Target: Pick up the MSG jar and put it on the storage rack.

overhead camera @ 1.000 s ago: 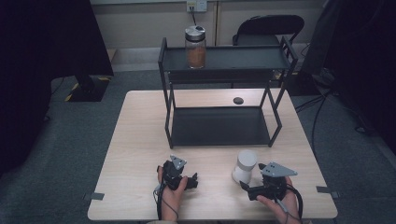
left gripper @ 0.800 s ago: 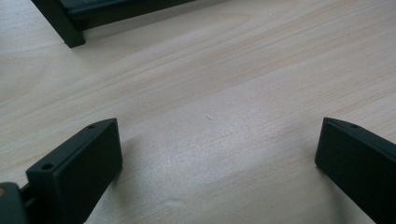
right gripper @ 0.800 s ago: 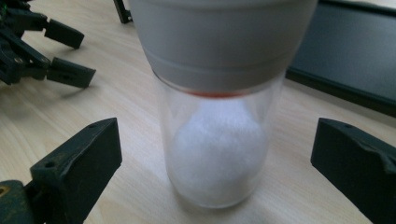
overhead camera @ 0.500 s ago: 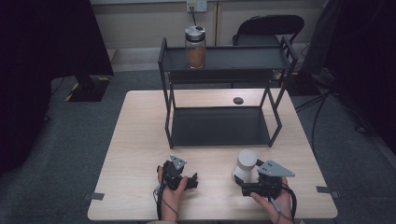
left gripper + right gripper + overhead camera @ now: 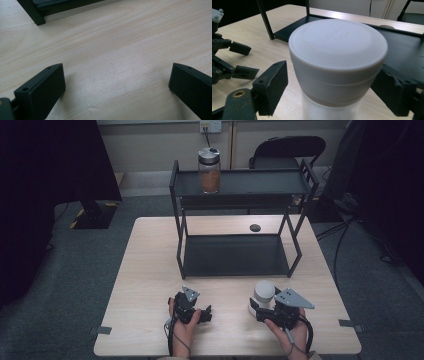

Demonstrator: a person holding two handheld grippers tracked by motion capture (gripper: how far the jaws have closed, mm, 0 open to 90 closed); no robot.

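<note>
A white jar with a wide round lid [image 5: 263, 292] stands on the wooden table [image 5: 150, 270] in front of the black rack [image 5: 235, 256]. My right gripper [image 5: 257, 306] reaches it from the near right. In the right gripper view the jar [image 5: 337, 62] sits between the two black jaws of my right gripper [image 5: 332, 75], which have just been closing. The right jaw lies against the jar, while a thin strip of table shows at the left jaw. My left gripper [image 5: 206, 313] rests on the table to the jar's left, open over bare wood [image 5: 116, 80].
The two-shelf rack has a glass jar of orange stuff [image 5: 209, 170] on its top shelf. A small black disc [image 5: 255, 227] lies on the table behind the rack. A dark chair [image 5: 287, 150] stands beyond the table. My left gripper [image 5: 234, 62] lies at the left of the right gripper view.
My right gripper has slid left toward the white jar, and its jaws have drawn in around it. The left gripper has stayed put.
</note>
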